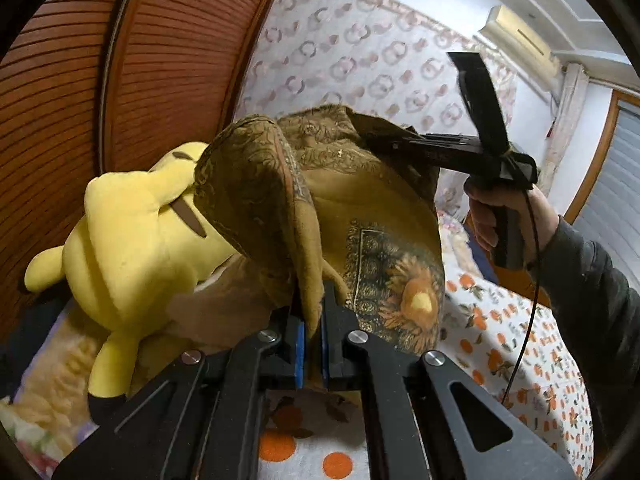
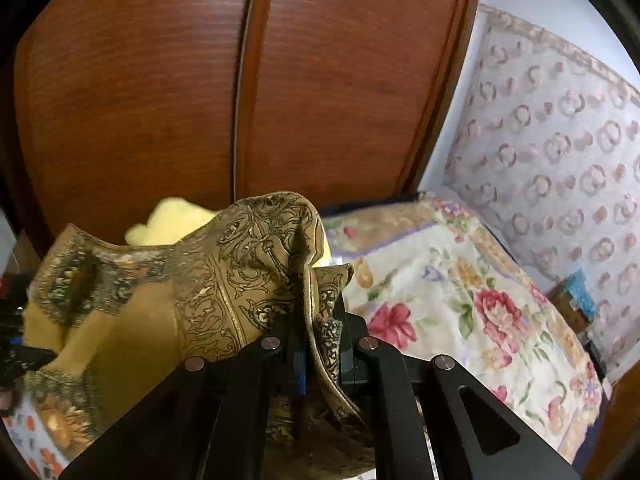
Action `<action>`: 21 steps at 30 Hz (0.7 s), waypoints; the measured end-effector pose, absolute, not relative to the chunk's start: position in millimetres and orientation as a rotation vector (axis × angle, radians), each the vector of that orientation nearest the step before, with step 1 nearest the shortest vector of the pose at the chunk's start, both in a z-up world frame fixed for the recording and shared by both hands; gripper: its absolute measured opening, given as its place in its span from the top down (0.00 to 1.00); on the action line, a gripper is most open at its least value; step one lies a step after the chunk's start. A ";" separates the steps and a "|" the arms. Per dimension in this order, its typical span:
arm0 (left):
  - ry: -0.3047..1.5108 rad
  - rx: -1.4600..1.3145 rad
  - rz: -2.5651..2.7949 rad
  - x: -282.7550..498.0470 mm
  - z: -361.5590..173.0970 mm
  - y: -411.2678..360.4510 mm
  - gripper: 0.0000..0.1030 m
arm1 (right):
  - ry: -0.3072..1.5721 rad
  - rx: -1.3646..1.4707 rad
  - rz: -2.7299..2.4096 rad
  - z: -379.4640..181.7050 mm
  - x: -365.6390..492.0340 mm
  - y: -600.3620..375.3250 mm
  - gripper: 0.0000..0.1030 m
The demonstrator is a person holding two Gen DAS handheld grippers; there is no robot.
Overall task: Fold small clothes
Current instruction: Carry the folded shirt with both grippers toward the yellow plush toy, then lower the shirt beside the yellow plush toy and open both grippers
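An ochre cloth with dark ornate borders and a sunflower print (image 1: pixel 360 216) hangs in the air above the bed, held by both grippers. My left gripper (image 1: pixel 312 320) is shut on one edge of it, the fabric pinched between the blue pads. My right gripper (image 1: pixel 380 140) shows in the left wrist view, shut on the cloth's far upper edge, with the hand on its handle. In the right wrist view the right gripper (image 2: pixel 316 340) is shut on a bunched border of the cloth (image 2: pixel 224 280). The left gripper's tip shows at that view's left edge (image 2: pixel 16 352).
A yellow plush toy (image 1: pixel 132 240) lies on the bed to the left, behind the cloth. The bed has an orange-print sheet (image 1: pixel 520 344) and a floral quilt (image 2: pixel 460 300). A brown wooden wardrobe (image 2: pixel 200 80) stands close behind. A patterned wall (image 1: pixel 360 52) lies beyond.
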State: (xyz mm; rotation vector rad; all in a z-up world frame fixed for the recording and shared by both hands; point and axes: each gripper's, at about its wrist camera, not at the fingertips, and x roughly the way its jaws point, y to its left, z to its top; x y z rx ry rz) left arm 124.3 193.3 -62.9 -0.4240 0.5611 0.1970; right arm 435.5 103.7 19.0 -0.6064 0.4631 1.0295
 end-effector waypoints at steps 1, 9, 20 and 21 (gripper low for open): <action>0.567 -0.419 0.204 123.9 -63.6 193.0 0.94 | 0.489 -0.599 1.019 14.3 443.4 107.8 0.91; 0.583 -0.401 0.236 118.3 -56.1 199.8 0.79 | 0.550 -0.481 0.911 26.1 471.8 126.8 0.68; 0.555 -0.292 0.227 116.7 -34.5 191.3 0.20 | 0.550 -0.344 1.001 36.3 434.7 122.6 0.47; 0.568 -0.284 0.224 119.9 -35.6 190.6 0.20 | 0.563 -0.354 1.003 29.5 433.4 125.8 0.47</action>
